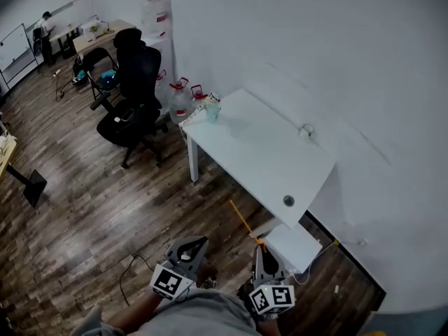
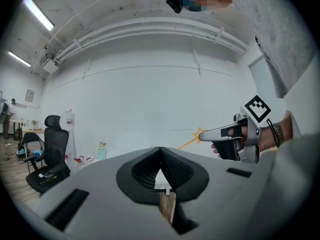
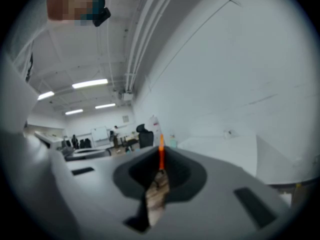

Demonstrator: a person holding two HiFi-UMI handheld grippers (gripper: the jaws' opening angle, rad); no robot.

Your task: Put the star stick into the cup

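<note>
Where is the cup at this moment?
In the head view, the cup stands at the far left edge of the white table, beside the water jugs.

Head view looks steeply down on the white bench (image 1: 259, 145), some way ahead; both gripper views look level toward it, sharing bench and black office chair (image 1: 136, 82).

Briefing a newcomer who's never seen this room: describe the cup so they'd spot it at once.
Find the white rectangular table against the white wall. At its far corner, nearest the black office chair, stands a small pale turquoise cup. It alone sits on the tabletop there; the clear red-capped jugs beside it stand on the wooden floor.
</note>
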